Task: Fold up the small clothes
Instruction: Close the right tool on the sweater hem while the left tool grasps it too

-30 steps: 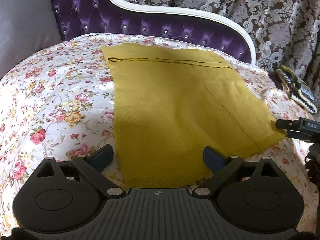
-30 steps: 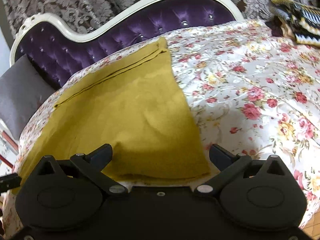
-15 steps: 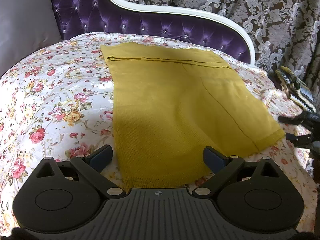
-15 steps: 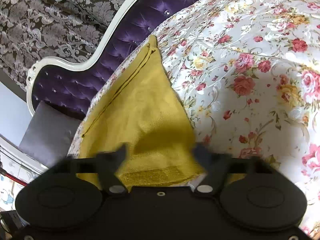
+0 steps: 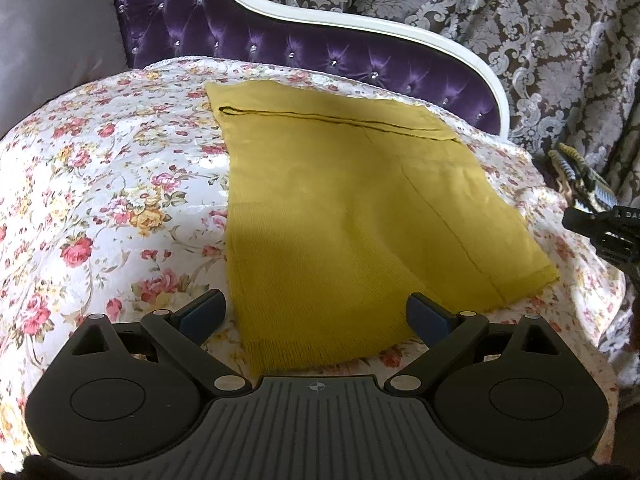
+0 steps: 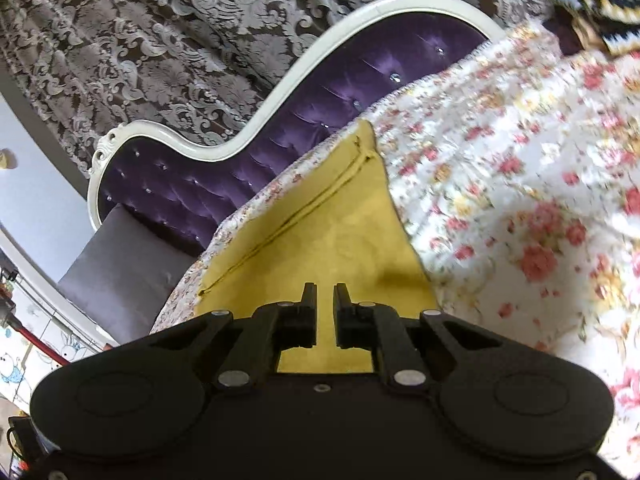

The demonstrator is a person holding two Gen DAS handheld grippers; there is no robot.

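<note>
A mustard-yellow cloth (image 5: 344,208) with a dark seam line lies spread flat on the floral bedspread (image 5: 100,184). My left gripper (image 5: 316,312) stands open over the cloth's near edge, one blue-padded finger on each side, not pinching it. My right gripper (image 6: 325,292) is closing; its jaws are almost together with only a narrow slit left. The cloth (image 6: 332,236) shows behind that slit, but nothing is pinched. In the left wrist view the right gripper (image 5: 600,228) hovers off the cloth's right corner, apart from it.
A purple tufted headboard with a white frame (image 5: 360,32) curves behind the bed, in front of patterned curtains. A grey pillow (image 5: 52,32) leans at the left. A striped knitted item (image 5: 580,172) lies at the bed's right edge.
The right gripper's jaws went from wide open to nearly together, and that gripper rolled and drew back off the cloth's corner. The cloth stayed flat. The left gripper kept still.
</note>
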